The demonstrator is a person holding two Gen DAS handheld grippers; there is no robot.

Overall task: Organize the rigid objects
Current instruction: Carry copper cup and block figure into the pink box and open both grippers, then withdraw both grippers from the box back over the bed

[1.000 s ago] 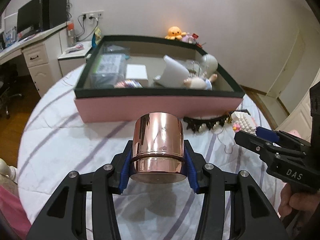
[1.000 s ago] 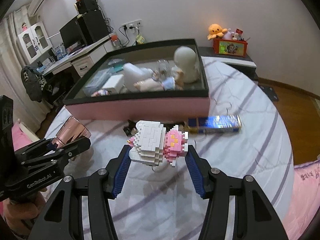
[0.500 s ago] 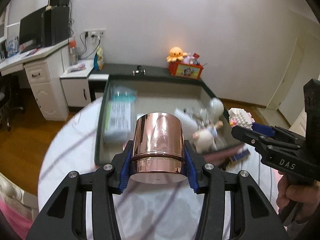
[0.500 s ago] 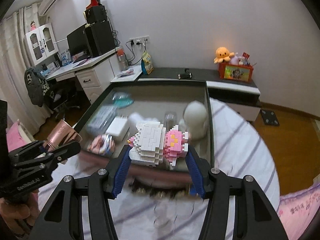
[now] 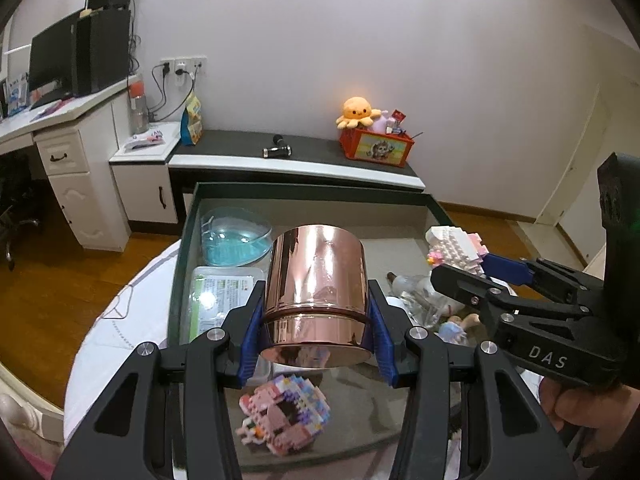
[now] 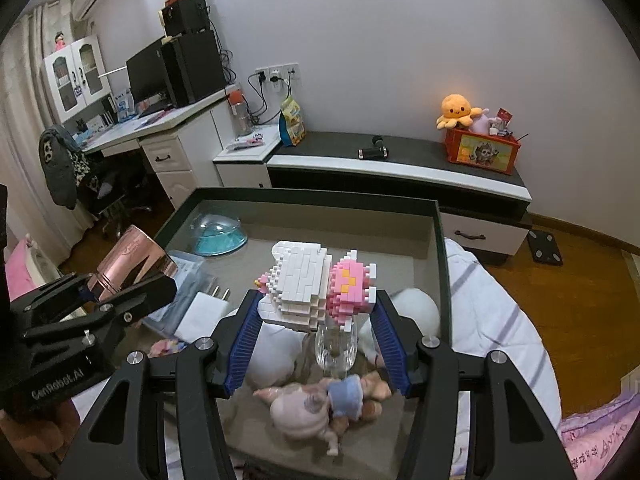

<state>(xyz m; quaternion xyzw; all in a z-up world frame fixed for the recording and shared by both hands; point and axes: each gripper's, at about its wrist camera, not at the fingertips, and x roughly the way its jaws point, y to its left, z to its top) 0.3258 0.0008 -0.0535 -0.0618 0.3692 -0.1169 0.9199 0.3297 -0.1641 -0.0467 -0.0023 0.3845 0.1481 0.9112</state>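
My left gripper is shut on a shiny rose-gold cup and holds it above the left half of the dark-rimmed storage box. My right gripper is shut on a white and pink brick-built toy above the right half of the box. Each gripper shows in the other's view: the right one with its toy, the left one with the cup.
In the box lie a blue heart-shaped dish, a clear packet, a pink brick figure, a white charger, a glass, a doll and a white round object. The box stands on a striped cloth-covered table.
Both grippers have risen from table level in front of the box and moved forward over it, each still holding its object.
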